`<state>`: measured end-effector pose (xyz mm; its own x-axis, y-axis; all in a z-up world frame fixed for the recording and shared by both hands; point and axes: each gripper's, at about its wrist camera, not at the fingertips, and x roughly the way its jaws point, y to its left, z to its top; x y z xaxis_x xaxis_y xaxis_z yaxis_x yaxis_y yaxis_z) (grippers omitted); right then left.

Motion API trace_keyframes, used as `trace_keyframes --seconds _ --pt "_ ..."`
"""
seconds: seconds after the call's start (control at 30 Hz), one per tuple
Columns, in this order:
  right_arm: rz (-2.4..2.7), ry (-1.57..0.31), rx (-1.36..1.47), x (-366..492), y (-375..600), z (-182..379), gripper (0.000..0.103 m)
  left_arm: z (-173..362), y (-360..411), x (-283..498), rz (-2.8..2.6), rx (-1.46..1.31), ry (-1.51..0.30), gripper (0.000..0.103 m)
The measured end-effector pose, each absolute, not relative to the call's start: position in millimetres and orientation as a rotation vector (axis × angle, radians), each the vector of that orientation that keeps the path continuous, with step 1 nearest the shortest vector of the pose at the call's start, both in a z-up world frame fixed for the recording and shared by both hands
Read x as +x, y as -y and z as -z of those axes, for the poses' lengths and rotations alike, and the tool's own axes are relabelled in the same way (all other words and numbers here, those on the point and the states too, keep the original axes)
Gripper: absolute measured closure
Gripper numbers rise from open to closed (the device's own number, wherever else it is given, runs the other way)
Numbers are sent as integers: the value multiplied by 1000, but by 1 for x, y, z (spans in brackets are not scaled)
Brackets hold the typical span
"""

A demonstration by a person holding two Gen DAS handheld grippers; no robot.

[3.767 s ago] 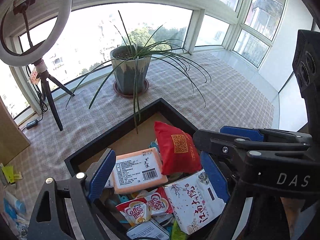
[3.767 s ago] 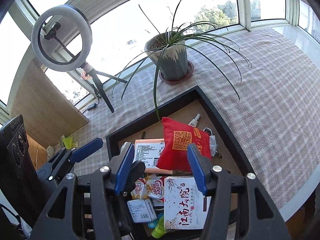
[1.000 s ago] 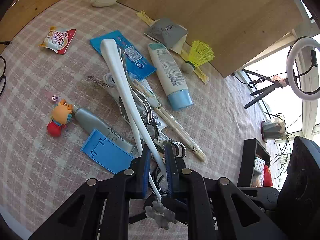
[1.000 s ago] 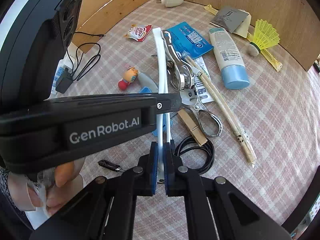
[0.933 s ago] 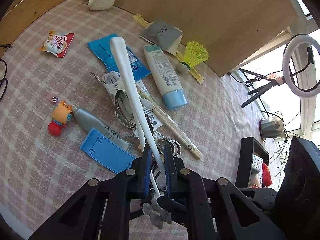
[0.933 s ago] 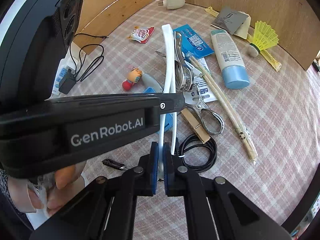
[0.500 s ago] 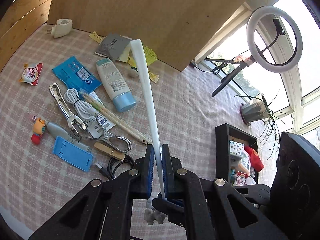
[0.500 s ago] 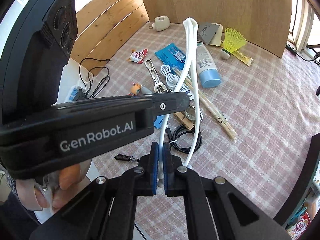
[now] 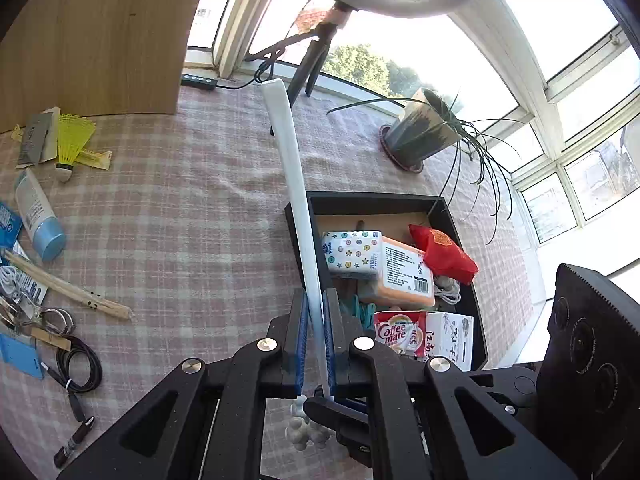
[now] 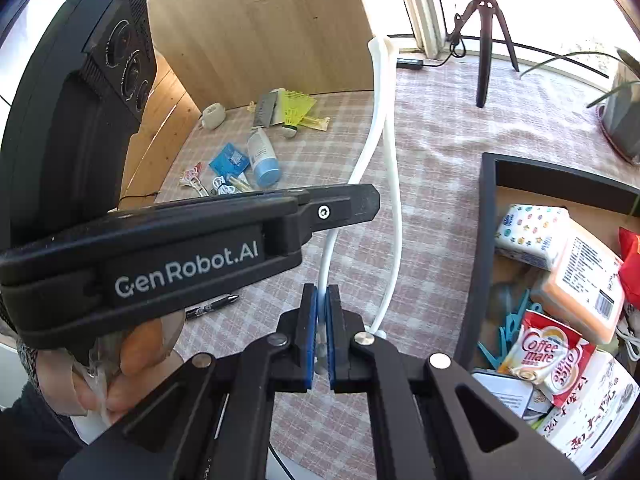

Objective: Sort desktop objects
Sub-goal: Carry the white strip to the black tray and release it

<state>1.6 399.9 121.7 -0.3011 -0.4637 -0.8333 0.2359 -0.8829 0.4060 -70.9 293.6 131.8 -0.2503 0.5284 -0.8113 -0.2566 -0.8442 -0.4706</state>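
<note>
The bench, under its pink checked cloth, is the biggest thing here, with one wide bare stretch of cloth running between the clutter at one end and the one black tray at the other. Its far side meets a wooden panel and the window wall, where one potted plant and one ring-light tripod stand; the near edge falls away below the grippers.

The tray is crowded: one star-patterned tissue pack, one orange packet, one red pouch, one Coffee mate sachet and one white printed box can be counted, with blue clips half buried. Bare brown floor shows only at its far end.

Two grippers hold one long white band, a doubled strip bent into a narrow loop. The left gripper has its jaws pinching one leg, the right gripper has its jaws pressed tight on the other. The band is up in the air, its long axis running away from the grippers with the closed bend pointing toward the window, and it crosses the tray's near rim in the left wrist view.

In the clutter: one blue-capped tube, one yellow shuttlecock, one pair of chopsticks, one coiled black cable.
</note>
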Motion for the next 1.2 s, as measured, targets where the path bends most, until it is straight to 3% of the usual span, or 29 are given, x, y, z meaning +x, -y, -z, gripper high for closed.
trace_keyframes --seconds 0.4,0.47,0.5,0.53,0.6,0.67,0.8,1.2 --pt "2447 529 1602 60 -538 -134 98 -143 -453 -42 -1878 -1454 76 95" --pt "2486 525 1623 67 -548 -135 98 -145 -469 -36 -1873 -1454 13 88" --pt "2505 506 1635 70 -552 -135 96 -146 -473 -34 -1877 -1452 -4 77" --pt "2516 502 1644 72 -556 -135 95 -148 -475 -33 -1881 -1438 -10 72" --pt "2542 562 1641 78 -569 -136 89 -150 -476 -32 -1904 -1419 -51 72" --pt "2557 621 1631 80 -580 -139 74 -149 -472 -34 -1922 -1425 -64 72" --pt "2578 637 1604 80 -580 -145 74 -143 -454 -39 -1955 -1452 -46 72" --pt "2484 459 1623 51 -522 -140 74 -129 -364 -49 -2104 -1525 -24 72"
